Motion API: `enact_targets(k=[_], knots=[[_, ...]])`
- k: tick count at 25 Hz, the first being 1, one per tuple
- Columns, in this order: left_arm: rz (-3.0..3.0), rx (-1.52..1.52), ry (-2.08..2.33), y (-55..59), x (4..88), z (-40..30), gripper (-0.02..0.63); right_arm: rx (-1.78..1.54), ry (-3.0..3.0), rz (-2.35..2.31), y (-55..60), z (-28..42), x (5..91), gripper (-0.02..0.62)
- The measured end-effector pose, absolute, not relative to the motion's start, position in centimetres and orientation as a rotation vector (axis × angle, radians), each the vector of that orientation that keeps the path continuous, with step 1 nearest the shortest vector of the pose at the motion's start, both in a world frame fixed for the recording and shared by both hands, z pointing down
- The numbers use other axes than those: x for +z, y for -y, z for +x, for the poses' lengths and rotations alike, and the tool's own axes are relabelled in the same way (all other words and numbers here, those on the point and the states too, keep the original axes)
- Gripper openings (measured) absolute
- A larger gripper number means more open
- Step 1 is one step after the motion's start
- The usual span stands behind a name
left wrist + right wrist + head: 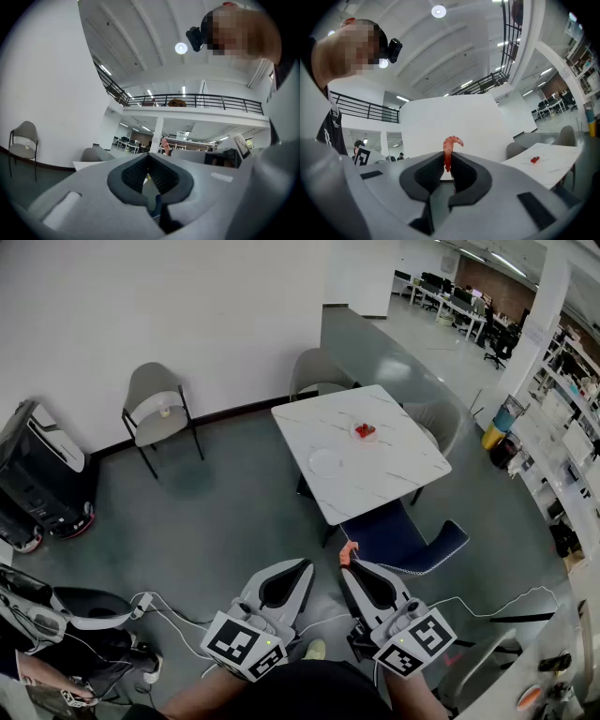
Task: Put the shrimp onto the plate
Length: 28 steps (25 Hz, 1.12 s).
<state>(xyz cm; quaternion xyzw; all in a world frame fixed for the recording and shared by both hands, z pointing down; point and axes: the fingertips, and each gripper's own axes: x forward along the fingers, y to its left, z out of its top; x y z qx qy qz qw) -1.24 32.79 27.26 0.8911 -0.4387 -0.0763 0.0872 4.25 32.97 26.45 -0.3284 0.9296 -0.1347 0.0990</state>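
Observation:
My right gripper (349,560) (448,157) is shut on an orange-red shrimp (450,149) (348,553), which curls up out of the jaw tips. My left gripper (306,565) (148,157) is shut with nothing between its pads. Both are held low, close to my body, well short of the white marble table (394,470). On that table lie an empty white plate (327,462) and a small dish (365,432) holding red shrimp (535,160).
A blue padded chair (408,542) stands between me and the table. Grey chairs (157,413) stand by the far wall and behind the table. A black machine (37,474) is at the left. Cables (178,613) trail on the floor near my feet.

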Motion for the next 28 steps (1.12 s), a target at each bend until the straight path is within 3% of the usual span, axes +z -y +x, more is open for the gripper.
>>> enact_targets(k=[28], knots=[[2.606, -0.211, 1.442, -31.8, 28.4, 0.7, 0.008, -0.479, -2.712, -0.940, -31.4, 8.0, 27.9, 0.048]])
